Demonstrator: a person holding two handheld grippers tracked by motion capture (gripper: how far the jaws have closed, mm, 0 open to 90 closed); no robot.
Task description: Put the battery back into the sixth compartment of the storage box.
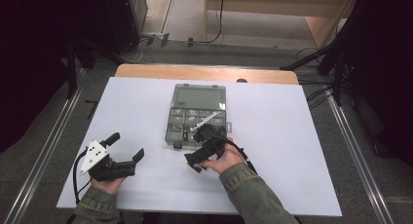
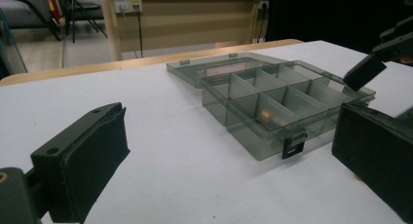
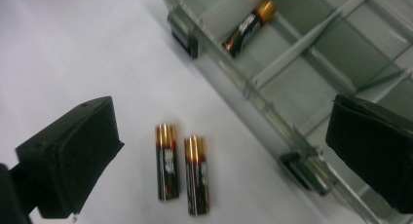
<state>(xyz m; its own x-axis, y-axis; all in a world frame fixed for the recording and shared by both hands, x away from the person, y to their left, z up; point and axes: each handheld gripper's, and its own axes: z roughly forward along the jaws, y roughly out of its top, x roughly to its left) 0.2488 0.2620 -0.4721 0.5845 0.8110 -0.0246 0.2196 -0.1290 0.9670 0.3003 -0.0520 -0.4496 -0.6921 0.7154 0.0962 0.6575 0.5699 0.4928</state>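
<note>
A clear grey compartment box (image 1: 181,118) lies open mid-table, lid flat on its far side. One black-and-copper battery (image 3: 249,27) rests in a front compartment, and it glints there in the left gripper view (image 2: 267,117). Two more batteries (image 3: 166,161) (image 3: 196,175) lie side by side on the white table just outside the box's front wall. My right gripper (image 3: 224,136) is open above them, one jaw over the table and one over the box; from above the right gripper (image 1: 198,147) sits at the box's front edge. My left gripper (image 1: 125,147) rests open at the front left, holding nothing.
The box (image 2: 272,102) has two dark latches on its front wall. A white strip (image 1: 204,121) lies across its right compartments. The white table top (image 1: 292,151) stretches wide on both sides of the box. Cables and dark stands surround the table on the floor.
</note>
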